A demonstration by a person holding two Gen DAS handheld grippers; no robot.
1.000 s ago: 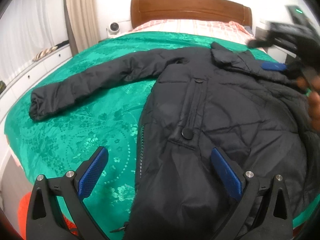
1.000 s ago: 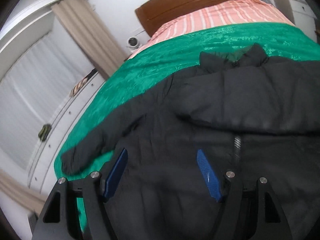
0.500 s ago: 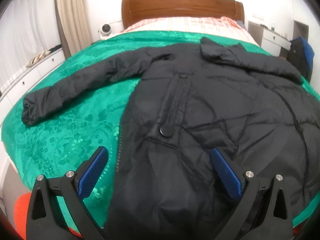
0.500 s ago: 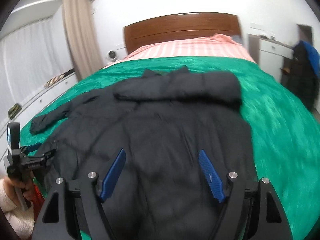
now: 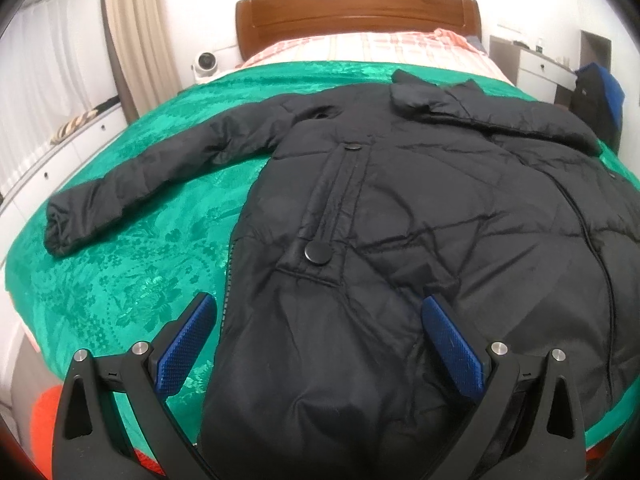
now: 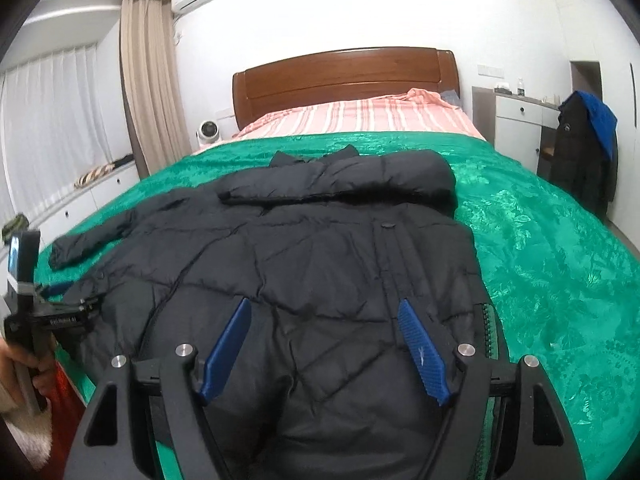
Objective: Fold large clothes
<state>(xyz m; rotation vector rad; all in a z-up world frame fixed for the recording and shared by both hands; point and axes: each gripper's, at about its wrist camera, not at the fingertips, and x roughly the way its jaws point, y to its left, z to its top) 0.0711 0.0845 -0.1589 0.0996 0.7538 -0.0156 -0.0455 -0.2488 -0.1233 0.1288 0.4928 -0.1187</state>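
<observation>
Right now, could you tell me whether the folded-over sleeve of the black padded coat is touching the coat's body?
Touching. The right wrist view shows the folded sleeve lying flat across the coat's chest, with no gap between them.

Matt quilted coat; shiny, seemingly satin bedspread; glossy wood headboard.

Black puffer coat, flat on bed, one sleeve folded across
</observation>
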